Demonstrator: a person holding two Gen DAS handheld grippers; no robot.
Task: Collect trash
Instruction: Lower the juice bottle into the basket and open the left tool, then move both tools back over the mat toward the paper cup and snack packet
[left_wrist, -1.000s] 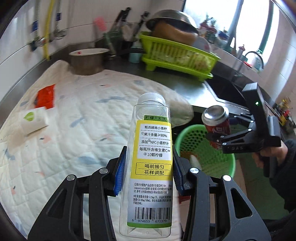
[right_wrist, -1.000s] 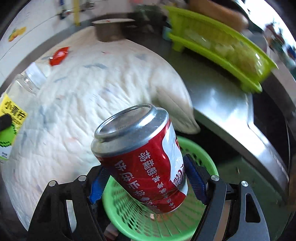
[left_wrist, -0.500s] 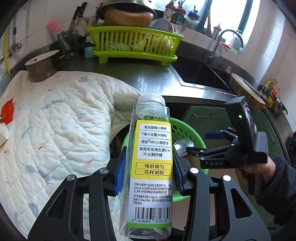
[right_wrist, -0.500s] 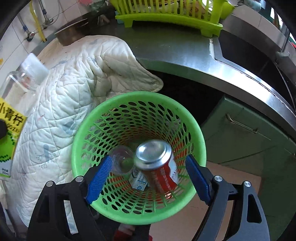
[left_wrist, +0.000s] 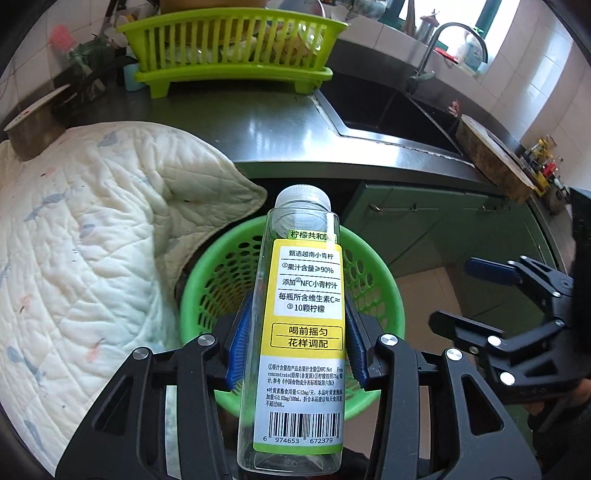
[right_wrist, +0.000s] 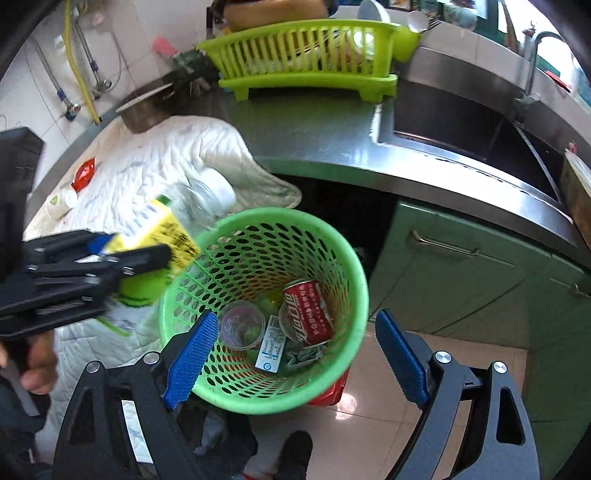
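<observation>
The empty juice bottle (left_wrist: 295, 332) is clamped in the left gripper (left_wrist: 297, 341) right over the green basket (right_wrist: 354, 295), presumably so it drops in clean. The right gripper (right_wrist: 295, 354) has just been opening, nothing between its pads; the red can (right_wrist: 306, 312) is already down inside.

Your left gripper (left_wrist: 295, 343) points steeply down, pads clamped on its load; your right gripper (right_wrist: 295, 349), jaws just opening, hangs wide and empty.

Can (right_wrist: 308, 312) and cup (right_wrist: 242, 325) lie in the basket (right_wrist: 354, 273) — below the counter (right_wrist: 325, 147) edge (quilt (right_wrist: 155, 162) left).
</observation>
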